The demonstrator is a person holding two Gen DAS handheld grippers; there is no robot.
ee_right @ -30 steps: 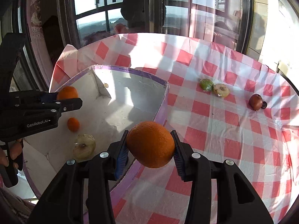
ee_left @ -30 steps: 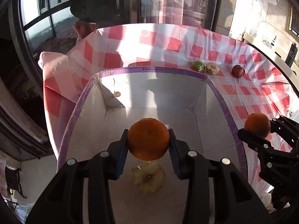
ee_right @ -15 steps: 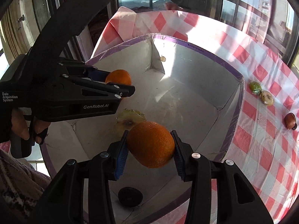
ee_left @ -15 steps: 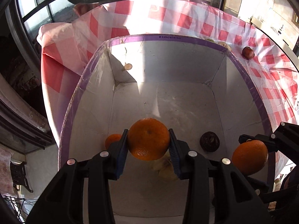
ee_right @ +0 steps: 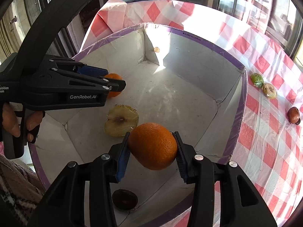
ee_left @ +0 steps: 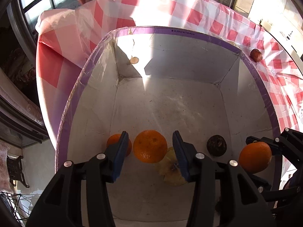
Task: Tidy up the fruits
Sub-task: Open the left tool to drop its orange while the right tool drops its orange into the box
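A white cardboard box with a purple rim stands on the checked tablecloth. My left gripper is open inside the box, with an orange loose between its fingers, touching neither pad. A smaller orange, a halved apple and a dark fruit lie on the box floor. My right gripper is shut on another orange and holds it above the box's near side. The left gripper also shows in the right wrist view.
On the cloth to the right of the box lie a green wrapped fruit, a pale wrapped fruit and a brown fruit. A small tan bit sticks to the box's far wall. Windows stand behind the table.
My left gripper has opened and let go of its orange inside the box. My right gripper has moved left over the box with its orange still held.
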